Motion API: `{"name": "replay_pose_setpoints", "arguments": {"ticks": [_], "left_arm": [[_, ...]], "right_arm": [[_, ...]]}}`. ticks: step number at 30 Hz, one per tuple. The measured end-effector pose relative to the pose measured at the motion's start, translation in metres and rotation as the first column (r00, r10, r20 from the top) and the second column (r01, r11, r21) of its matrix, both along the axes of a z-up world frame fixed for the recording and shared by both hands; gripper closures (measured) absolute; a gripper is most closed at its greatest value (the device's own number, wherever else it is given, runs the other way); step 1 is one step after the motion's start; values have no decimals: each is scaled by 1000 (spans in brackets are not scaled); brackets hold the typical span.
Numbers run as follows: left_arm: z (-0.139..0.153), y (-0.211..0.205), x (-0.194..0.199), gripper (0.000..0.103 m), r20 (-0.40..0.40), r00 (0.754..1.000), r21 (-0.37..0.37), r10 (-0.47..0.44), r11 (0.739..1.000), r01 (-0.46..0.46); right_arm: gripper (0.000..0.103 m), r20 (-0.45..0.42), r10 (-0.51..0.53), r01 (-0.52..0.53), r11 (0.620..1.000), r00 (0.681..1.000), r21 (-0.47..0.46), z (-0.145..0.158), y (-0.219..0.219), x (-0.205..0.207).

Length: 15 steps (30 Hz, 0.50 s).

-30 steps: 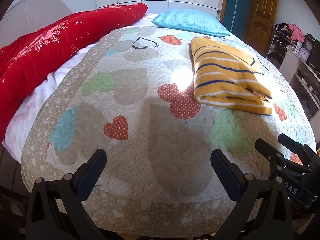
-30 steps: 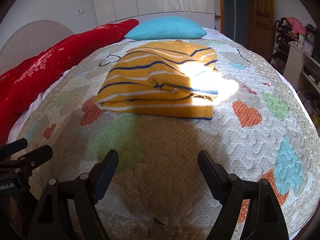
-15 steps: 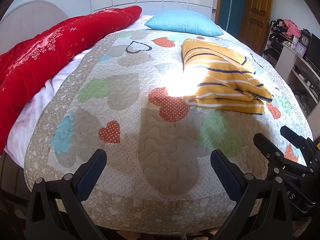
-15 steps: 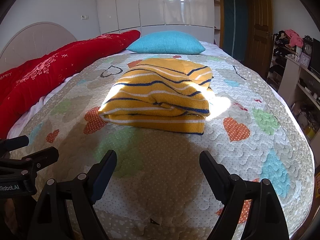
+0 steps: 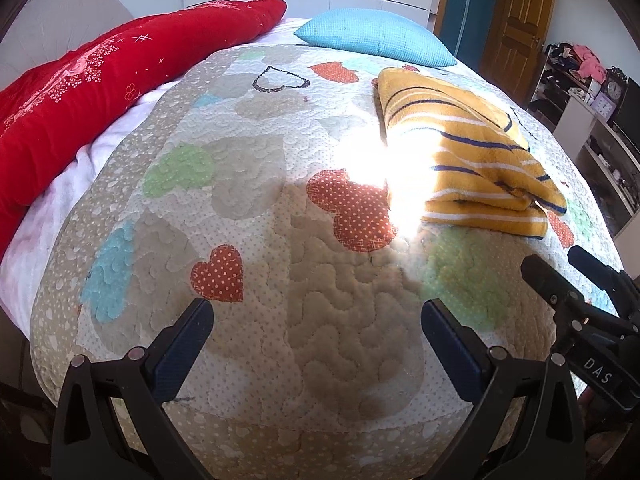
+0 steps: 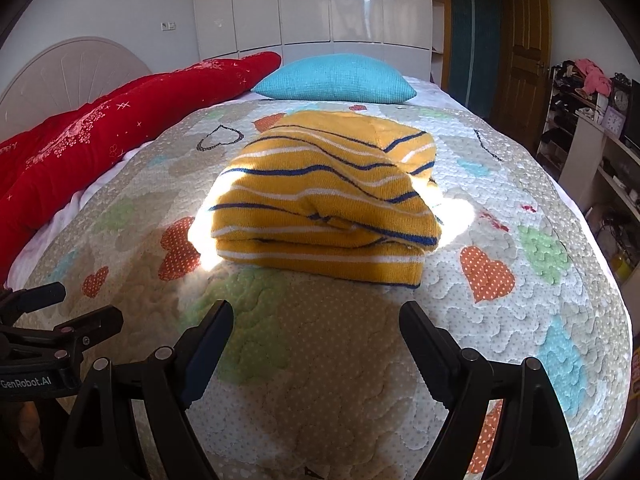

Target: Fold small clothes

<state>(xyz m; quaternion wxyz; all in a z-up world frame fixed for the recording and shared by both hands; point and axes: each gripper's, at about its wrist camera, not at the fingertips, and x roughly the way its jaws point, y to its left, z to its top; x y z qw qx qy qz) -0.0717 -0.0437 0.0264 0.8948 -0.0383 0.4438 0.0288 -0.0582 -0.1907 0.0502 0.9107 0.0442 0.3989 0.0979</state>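
A yellow garment with blue and white stripes lies folded in a thick stack on the heart-patterned quilt. In the left wrist view the garment is at the right, beyond my grippers. My left gripper is open and empty above the quilt's near edge. My right gripper is open and empty, a short way in front of the garment's near edge. The right gripper also shows at the right of the left wrist view, and the left gripper at the left of the right wrist view.
A red duvet lies along the bed's left side. A turquoise pillow sits at the far end. Shelves with clutter and a wooden door stand to the right of the bed.
Both grippers have drawn back and risen a little from the garment, staying open. The garment has not moved.
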Motion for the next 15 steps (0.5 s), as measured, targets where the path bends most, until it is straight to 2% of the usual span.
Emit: {"name": "replay_pose_setpoints", "arguments": {"ticks": [6,15], "left_arm": [[-5,9,6,0,-4,1000,2,-8,1000,8],[-8,-1,21,0,2,999,-57,-53,997,53]], "right_arm": [[14,-12,-44,44,999,999,-2,-5,-5,9],[14,-30,-37,37,999,999,14,-10,-11,14]]}}
